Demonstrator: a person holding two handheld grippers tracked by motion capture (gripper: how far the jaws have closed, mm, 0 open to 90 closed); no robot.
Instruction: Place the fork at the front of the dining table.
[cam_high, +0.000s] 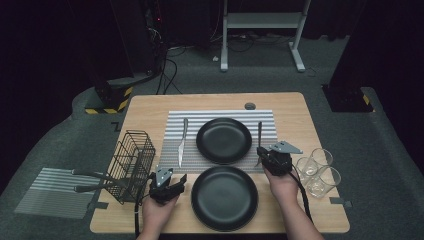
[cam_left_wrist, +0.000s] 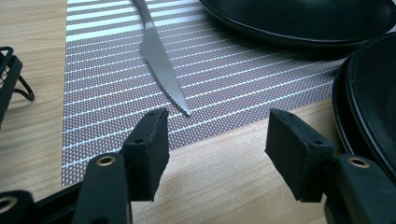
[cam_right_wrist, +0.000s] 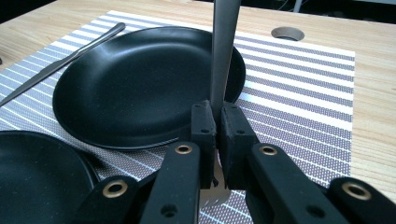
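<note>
A grey striped placemat (cam_high: 220, 116) (cam_left_wrist: 233, 70) (cam_right_wrist: 299, 79) carries a black plate (cam_high: 224, 140) (cam_left_wrist: 299, 18) (cam_right_wrist: 140, 79), with a silver knife (cam_high: 182, 140) (cam_left_wrist: 161, 60) (cam_right_wrist: 60, 65) lying to its left. A second black plate (cam_high: 224, 197) (cam_left_wrist: 373, 93) (cam_right_wrist: 32, 168) sits on the wood nearer me. My right gripper (cam_high: 261, 151) (cam_right_wrist: 218, 121) is shut on a silver utensil (cam_high: 259, 131) (cam_right_wrist: 224, 46) at the mat's right part; its handle points away and its head is hidden under the jaws. My left gripper (cam_high: 169, 177) (cam_left_wrist: 217, 140) stands open and holds nothing, just short of the mat's near left corner.
A black wire basket (cam_high: 132, 160) stands at the table's left edge with utensil handles (cam_high: 90, 176) sticking out to the left. Three clear glasses (cam_high: 320, 172) stand at the right edge. A cable hole (cam_high: 250, 106) is at the back. Another striped mat (cam_high: 50, 197) lies on the floor at left.
</note>
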